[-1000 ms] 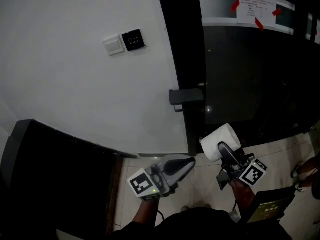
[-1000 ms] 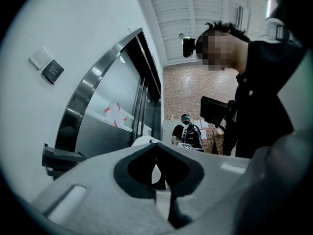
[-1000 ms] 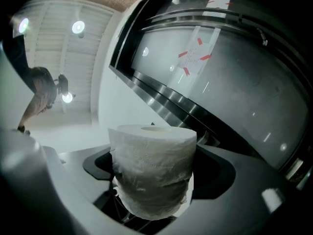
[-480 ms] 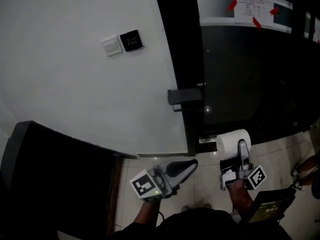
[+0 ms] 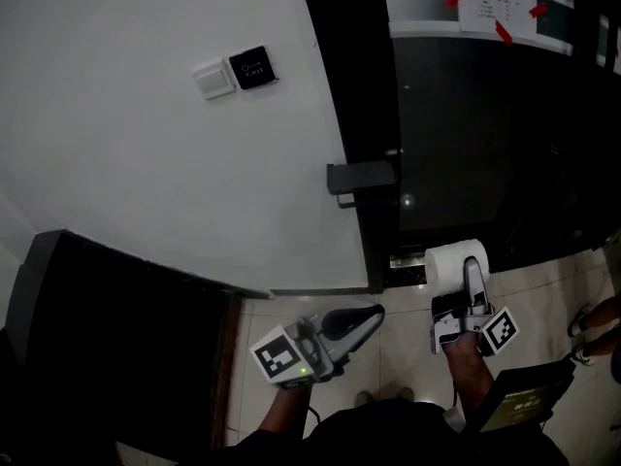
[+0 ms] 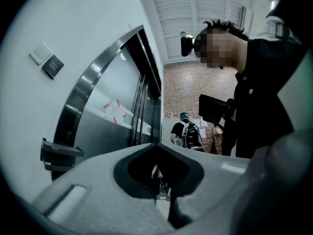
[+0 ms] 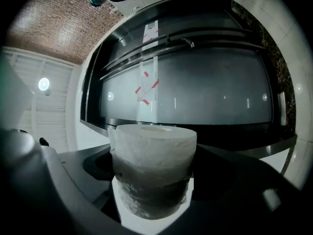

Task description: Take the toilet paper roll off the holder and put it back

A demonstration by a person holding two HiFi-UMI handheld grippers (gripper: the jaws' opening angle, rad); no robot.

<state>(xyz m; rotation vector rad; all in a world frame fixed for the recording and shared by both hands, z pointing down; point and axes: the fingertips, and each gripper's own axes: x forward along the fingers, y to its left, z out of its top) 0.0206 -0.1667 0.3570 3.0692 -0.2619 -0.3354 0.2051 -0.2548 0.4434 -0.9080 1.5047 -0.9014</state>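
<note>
Right tongs (image 5: 472,272) clamped on the toilet paper roll (image 5: 446,260), which is off the holder (image 5: 361,178), low and to its right, above the tiled floor (image 5: 398,352). Left tongs (image 5: 373,315) clenched, holding nothing.

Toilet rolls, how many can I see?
1. The roll is clamped in the right gripper, low down by the dark door. The left gripper holds none. Others may be out of view.
</note>
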